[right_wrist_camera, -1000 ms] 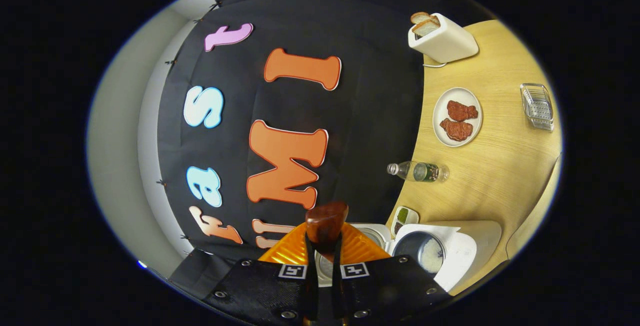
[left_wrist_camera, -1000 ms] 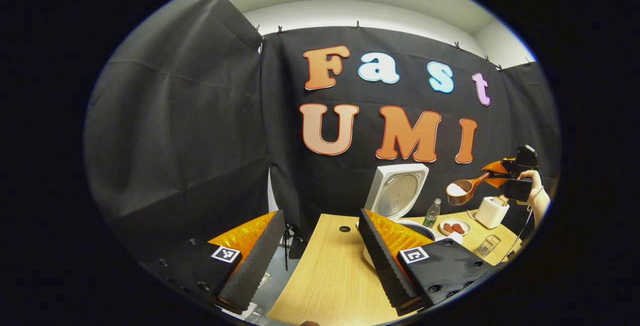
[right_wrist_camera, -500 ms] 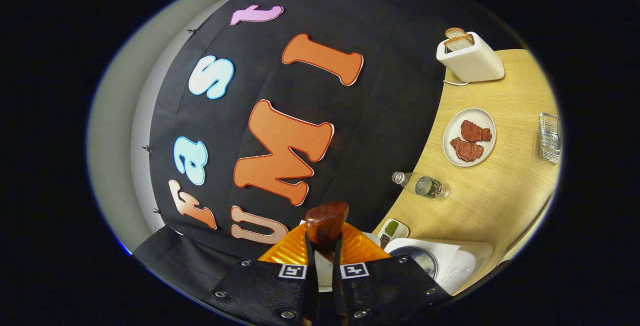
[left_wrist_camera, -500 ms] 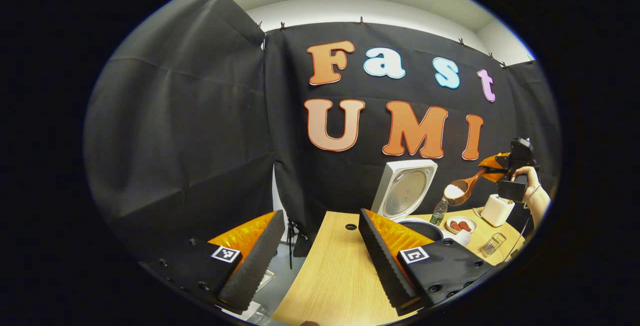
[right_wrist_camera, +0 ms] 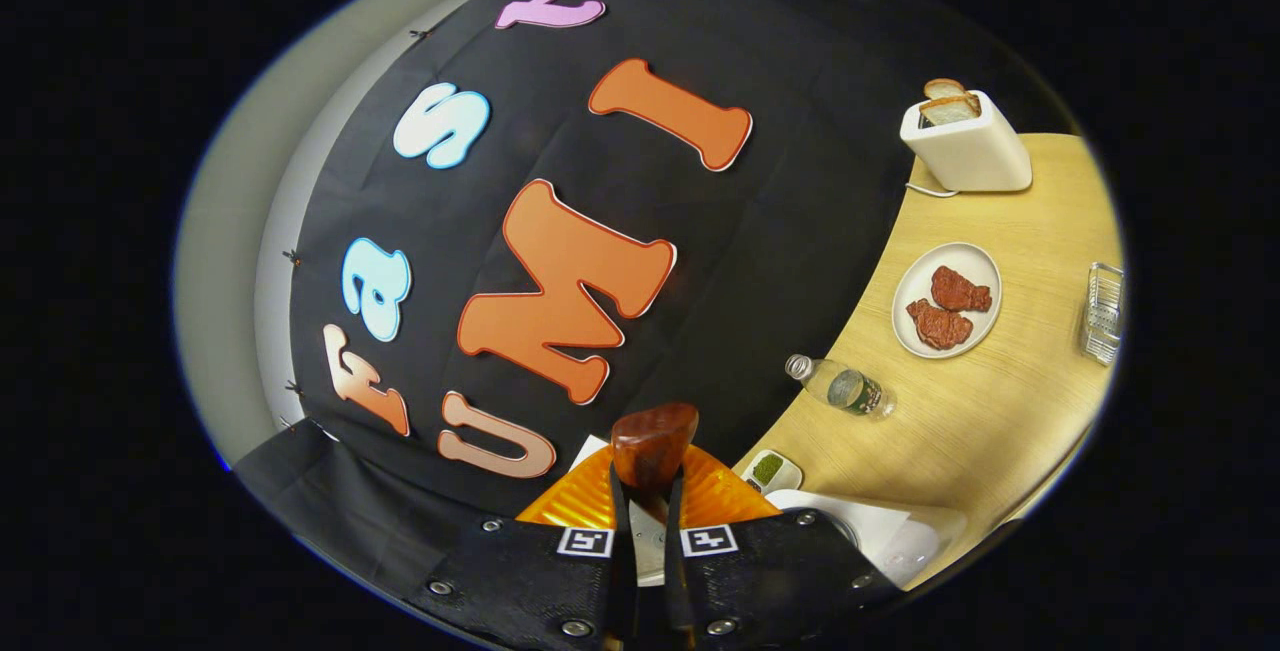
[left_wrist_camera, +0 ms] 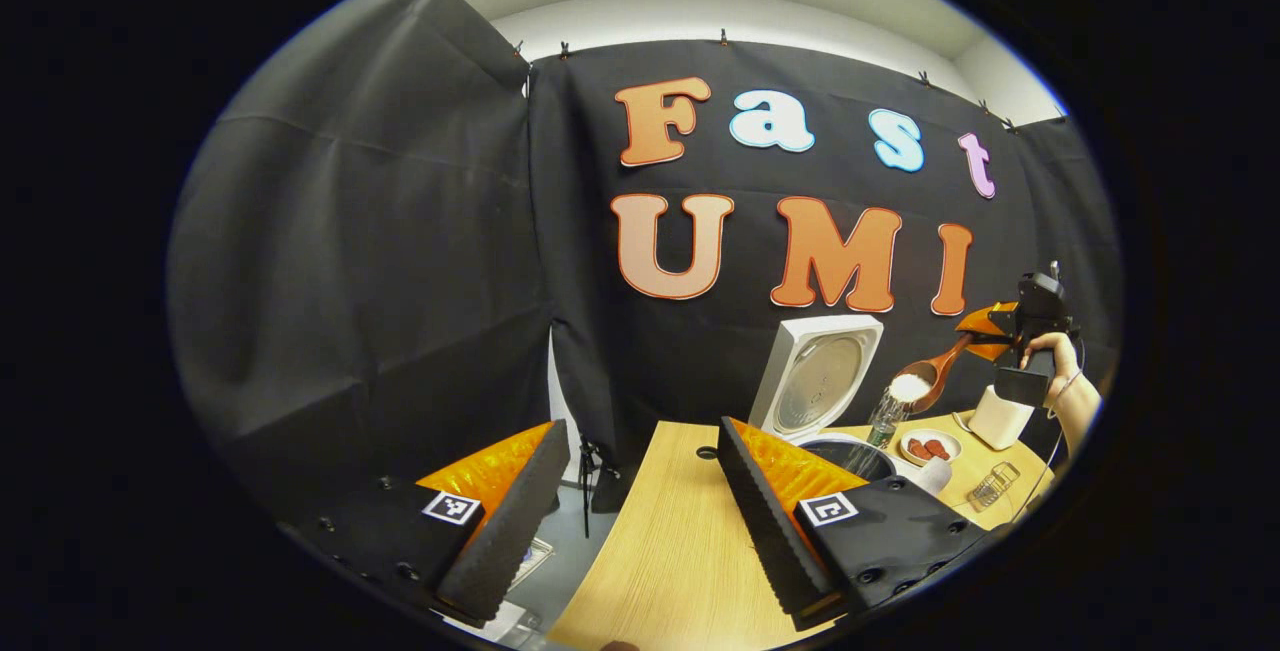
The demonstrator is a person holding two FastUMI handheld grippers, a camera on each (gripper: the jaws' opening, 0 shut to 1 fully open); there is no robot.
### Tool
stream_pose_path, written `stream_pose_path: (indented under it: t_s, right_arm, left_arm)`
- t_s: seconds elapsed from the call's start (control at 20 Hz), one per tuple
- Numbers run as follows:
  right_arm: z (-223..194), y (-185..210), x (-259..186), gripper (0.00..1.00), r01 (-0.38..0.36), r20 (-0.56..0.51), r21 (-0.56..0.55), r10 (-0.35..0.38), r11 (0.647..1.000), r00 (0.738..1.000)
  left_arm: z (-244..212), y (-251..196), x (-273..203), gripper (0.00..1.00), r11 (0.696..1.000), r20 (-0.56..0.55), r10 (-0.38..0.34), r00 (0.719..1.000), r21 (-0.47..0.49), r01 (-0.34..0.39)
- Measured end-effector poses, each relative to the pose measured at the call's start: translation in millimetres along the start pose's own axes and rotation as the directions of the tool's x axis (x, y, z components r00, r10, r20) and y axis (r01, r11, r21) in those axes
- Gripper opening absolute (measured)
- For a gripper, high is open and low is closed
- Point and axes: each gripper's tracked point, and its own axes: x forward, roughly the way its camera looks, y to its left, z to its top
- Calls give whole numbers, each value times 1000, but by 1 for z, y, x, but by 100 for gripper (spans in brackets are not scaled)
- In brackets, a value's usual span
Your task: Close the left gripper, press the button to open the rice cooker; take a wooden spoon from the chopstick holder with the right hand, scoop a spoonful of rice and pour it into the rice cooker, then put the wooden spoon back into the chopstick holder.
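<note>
The right claw (left_wrist_camera: 985, 336), clamped on the wooden spoon (left_wrist_camera: 925, 381), has tipped it and rice now streams into the open rice cooker (left_wrist_camera: 835, 431); left claw (left_wrist_camera: 640, 511) gapes wide.

Wooden table (right_wrist_camera: 1010, 411) carries rice cooker (left_wrist_camera: 822, 401), toaster (right_wrist_camera: 968, 143), plate (right_wrist_camera: 945, 301), bottle (right_wrist_camera: 840, 387)

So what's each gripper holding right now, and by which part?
The right gripper is shut on the wooden spoon, gripping the end of its handle, bowl tipped over the rice cooker. The left gripper is open and holds nothing.
</note>
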Motion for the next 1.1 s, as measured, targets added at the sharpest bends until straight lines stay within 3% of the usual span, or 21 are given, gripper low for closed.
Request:
stream_pose_path:
  t_s: [1.1]
  right_arm:
    - [-13,20,13,10,-15,9,-227,18,974,1000]
  left_arm:
    - [-6,10,7,100,1000,-16,31,999,-3,-31]
